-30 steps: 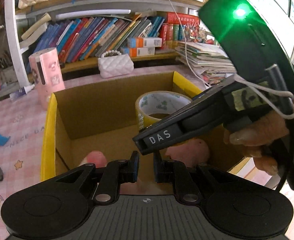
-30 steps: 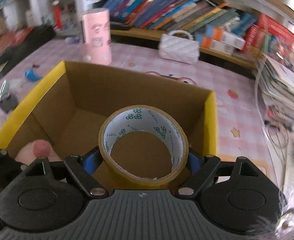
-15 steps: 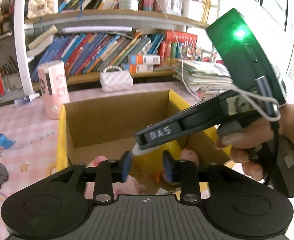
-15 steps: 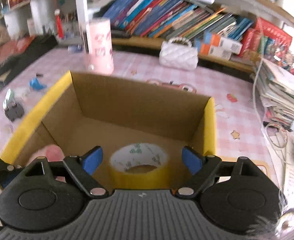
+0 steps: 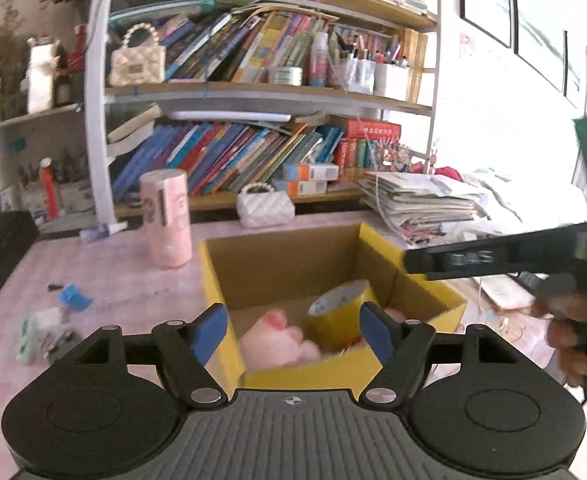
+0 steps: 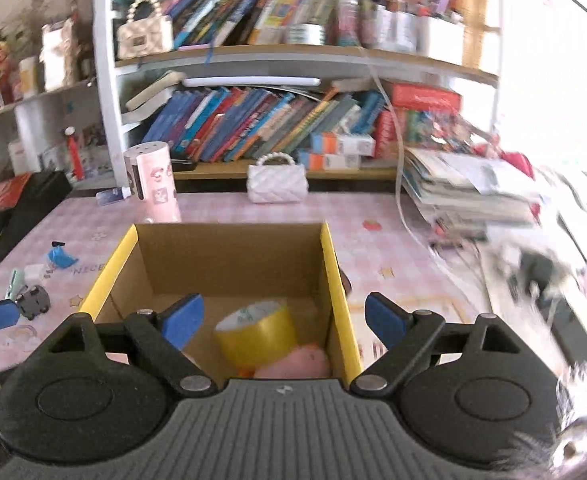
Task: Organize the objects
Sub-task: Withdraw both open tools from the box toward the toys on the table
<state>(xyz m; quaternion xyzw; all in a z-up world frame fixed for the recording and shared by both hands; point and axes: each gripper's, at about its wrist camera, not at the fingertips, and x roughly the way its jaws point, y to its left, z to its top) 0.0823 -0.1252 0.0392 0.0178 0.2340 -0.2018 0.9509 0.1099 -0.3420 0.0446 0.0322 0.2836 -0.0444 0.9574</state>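
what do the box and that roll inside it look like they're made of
Box: looks like corrugated cardboard, matte brown inside, with yellow top edges. Tape roll: probably plastic packing tape, slightly glossy yellow, wound on a pale printed core, likely paper.

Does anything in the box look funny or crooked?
Yes. The tape roll is not lying flat in the box: it sits tipped, leaning on the pink plush toy beside it. Nothing looks spilled or broken.
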